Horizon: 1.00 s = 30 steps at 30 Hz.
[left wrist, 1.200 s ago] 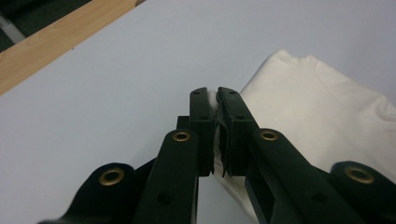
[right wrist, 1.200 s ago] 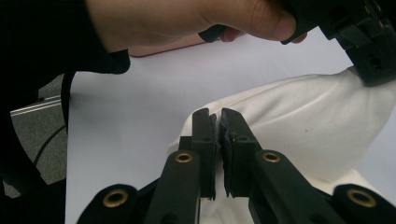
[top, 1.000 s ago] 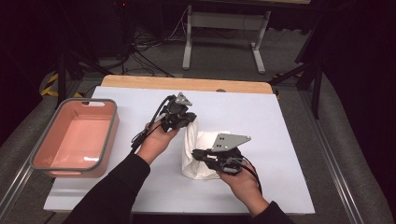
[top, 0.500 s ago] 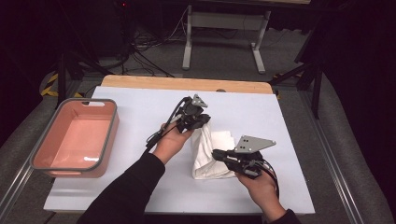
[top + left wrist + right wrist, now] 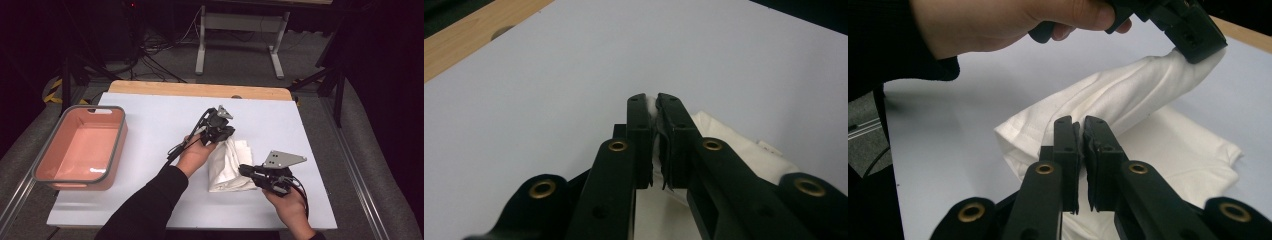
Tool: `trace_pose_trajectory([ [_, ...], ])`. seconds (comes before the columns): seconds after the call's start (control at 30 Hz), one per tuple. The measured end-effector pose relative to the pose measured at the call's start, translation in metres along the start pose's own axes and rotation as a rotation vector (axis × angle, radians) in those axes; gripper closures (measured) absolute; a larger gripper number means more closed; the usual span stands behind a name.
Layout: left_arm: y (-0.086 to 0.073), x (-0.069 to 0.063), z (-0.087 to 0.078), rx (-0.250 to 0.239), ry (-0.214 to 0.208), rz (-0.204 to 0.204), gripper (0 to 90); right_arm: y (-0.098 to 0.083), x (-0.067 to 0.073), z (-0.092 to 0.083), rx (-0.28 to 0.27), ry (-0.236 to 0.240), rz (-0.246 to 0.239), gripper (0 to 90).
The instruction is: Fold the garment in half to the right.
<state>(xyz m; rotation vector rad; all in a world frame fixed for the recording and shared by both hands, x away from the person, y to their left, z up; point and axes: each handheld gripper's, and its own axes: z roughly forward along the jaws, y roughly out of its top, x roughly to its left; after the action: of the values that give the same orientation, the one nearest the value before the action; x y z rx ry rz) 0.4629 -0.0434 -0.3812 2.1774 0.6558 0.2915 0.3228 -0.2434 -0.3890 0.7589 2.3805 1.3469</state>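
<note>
A white cloth [image 5: 226, 165] lies crumpled on the white tabletop [image 5: 150, 125], right of centre. My left gripper [image 5: 228, 136] is shut on its far end and holds that end lifted. In the left gripper view the jaws [image 5: 653, 107] pinch a bit of white fabric, and the cloth [image 5: 744, 150] trails off to the right. My right gripper [image 5: 243, 170] is shut on the cloth's near edge. In the right gripper view its jaws [image 5: 1079, 125] bite the hem, and the cloth [image 5: 1148, 95] stretches up to the left gripper [image 5: 1193, 37].
A pink tub [image 5: 50, 175] with a grey rim stands at the table's left side, nothing in it. A wooden strip [image 5: 200, 90] runs along the far edge. Bare white surface lies between the tub and the cloth. Stands and cables sit on the floor beyond.
Both hands have carried the cloth rightward across the table and a little lower. Each gripper has kept its grip on the cloth.
</note>
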Motion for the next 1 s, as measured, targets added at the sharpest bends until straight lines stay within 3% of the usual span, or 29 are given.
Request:
trace_pose_trajectory([
  [0.5, -0.001, -0.006, 0.019, 0.009, -0.011, -0.014, 82.7, -0.020, -0.012, -0.005, 0.040, -0.022, 0.046, 84.2],
  [0.6, -0.002, -0.005, 0.013, -0.012, 0.000, 0.001, 73.0, -0.023, -0.015, -0.004, 0.047, -0.028, 0.052, 84.1],
  [0.73, -0.004, 0.002, 0.002, -0.040, -0.008, -0.029, 60.6, -0.027, -0.019, -0.002, 0.069, -0.047, 0.056, 83.2],
  [0.8, -0.005, 0.008, -0.005, -0.043, -0.021, -0.039, 56.3, -0.028, -0.022, -0.001, 0.083, -0.064, 0.056, 73.8],
  [0.83, -0.006, 0.010, -0.008, -0.049, -0.026, -0.049, 53.1, -0.028, -0.023, -0.001, 0.098, -0.098, 0.052, 59.7],
  [0.87, -0.007, 0.011, -0.010, -0.052, -0.028, -0.056, 50.6, -0.027, -0.024, -0.001, 0.109, -0.131, 0.056, 51.1],
  [1.0, -0.015, 0.020, -0.023, -0.066, -0.036, -0.072, 46.8, -0.019, -0.026, -0.007, 0.078, -0.167, 0.064, 39.6],
])
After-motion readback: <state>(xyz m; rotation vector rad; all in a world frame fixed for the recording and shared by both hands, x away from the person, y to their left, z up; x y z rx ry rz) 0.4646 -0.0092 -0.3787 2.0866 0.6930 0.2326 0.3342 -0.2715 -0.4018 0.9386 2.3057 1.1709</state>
